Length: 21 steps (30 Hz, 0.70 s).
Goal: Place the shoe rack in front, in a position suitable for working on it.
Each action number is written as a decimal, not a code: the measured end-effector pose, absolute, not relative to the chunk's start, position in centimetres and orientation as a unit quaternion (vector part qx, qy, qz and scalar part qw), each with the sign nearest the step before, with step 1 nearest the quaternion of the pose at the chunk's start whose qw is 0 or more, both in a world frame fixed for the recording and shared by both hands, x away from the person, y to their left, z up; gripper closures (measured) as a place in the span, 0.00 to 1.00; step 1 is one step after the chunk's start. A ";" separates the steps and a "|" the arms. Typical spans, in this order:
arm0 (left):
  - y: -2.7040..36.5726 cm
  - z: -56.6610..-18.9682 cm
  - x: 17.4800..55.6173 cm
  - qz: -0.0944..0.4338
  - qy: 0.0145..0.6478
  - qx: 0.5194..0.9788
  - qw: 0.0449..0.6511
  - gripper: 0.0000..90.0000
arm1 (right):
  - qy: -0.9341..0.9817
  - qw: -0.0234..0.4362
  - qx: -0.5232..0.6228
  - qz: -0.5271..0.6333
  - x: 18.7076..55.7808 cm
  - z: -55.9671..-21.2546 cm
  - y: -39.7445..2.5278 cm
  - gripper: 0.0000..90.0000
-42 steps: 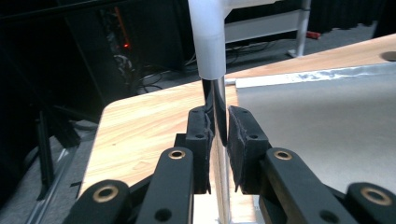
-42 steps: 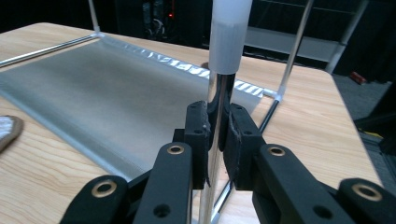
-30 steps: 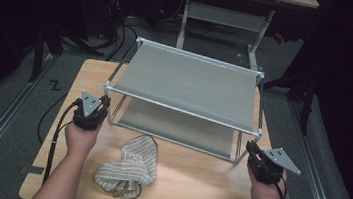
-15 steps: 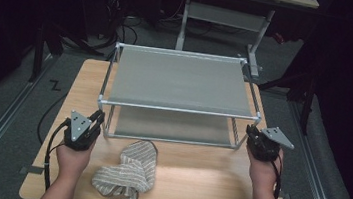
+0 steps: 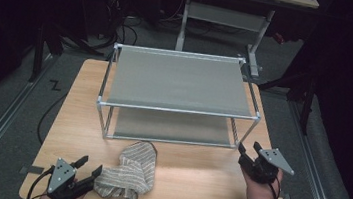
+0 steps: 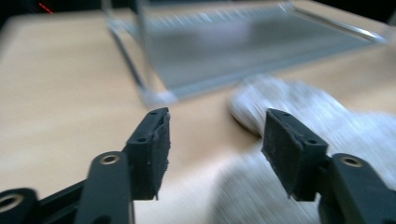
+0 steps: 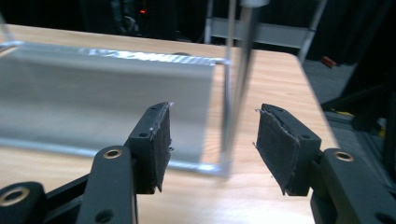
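A two-tier metal rack (image 5: 179, 81) with grey mesh shelves stands squarely on the wooden table (image 5: 78, 103). In front of it lies a crumpled striped cloth (image 5: 128, 173). My left gripper (image 5: 90, 169) is open at the table's front left, its jaws just left of the cloth. In the left gripper view the blurred cloth (image 6: 317, 121) lies ahead between and right of the open jaws (image 6: 212, 140). My right gripper (image 5: 249, 149) is open beside the rack's front right leg. In the right gripper view that leg (image 7: 236, 84) stands between the open jaws (image 7: 212, 140), a little beyond them.
The table's front edge is close under both hands. A dark floor with rails (image 5: 0, 125) runs along both sides. Another table frame (image 5: 224, 14) and cables stand behind the rack.
The rack has been turned and now sits square to the table. My left gripper has drawn back to the front left by the cloth; my right gripper has moved slightly back from the rack's corner.
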<state>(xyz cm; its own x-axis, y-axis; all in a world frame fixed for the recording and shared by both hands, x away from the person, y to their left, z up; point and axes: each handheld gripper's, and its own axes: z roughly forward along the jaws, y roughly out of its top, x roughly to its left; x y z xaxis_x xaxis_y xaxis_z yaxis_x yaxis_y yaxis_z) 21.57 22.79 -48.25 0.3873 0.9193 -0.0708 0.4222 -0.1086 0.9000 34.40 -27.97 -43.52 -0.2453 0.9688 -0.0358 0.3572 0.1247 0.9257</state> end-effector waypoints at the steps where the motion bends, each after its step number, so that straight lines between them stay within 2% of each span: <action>1: 22.6 -48.4 21.2 0.265 0.483 0.696 0.461 0.45 | 0.662 0.353 0.498 0.435 34.0 -43.8 -27.6 0.49; 7: 22.3 -48.3 19.8 0.250 0.471 0.701 0.473 0.46 | 0.683 0.336 0.485 0.431 33.0 -44.9 -26.6 0.50; 11: 21.3 -49.1 20.1 0.241 0.462 0.726 0.448 0.59 | 0.690 0.335 0.482 0.424 32.8 -45.2 -26.5 0.50; 14: 20.0 -49.6 20.9 0.247 0.449 0.748 0.422 0.73 | 0.690 0.331 0.484 0.423 32.8 -45.3 -26.5 0.51; 21: 16.2 -50.1 23.3 0.243 0.417 0.780 0.399 0.79 | 0.695 0.328 0.483 0.419 32.8 -45.6 -26.3 0.51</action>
